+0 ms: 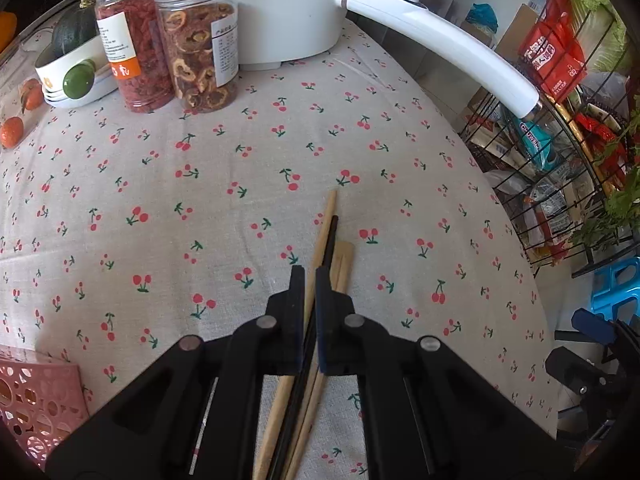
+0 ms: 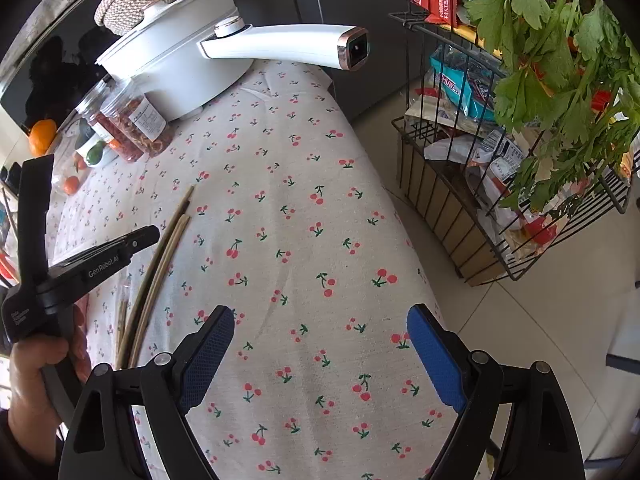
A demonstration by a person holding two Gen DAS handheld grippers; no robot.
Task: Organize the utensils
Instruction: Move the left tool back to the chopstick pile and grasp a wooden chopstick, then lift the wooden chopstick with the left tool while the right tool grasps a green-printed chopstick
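The bundle of slim wooden and black chopsticks (image 1: 320,280), its length running along the fingers, is clamped in the left gripper (image 1: 310,280), while the right gripper (image 2: 320,356) is held wide and empty.

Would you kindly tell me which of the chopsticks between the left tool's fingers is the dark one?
It is the black chopstick in the middle of the bundle, flanked by pale wooden chopsticks on either side.

Bright daylight, soft shadows, sharp focus, fisheye-bent edges

Chopsticks' (image 1: 320,248) lower ends behind the jaws; pink basket (image 1: 36,400) cut off.
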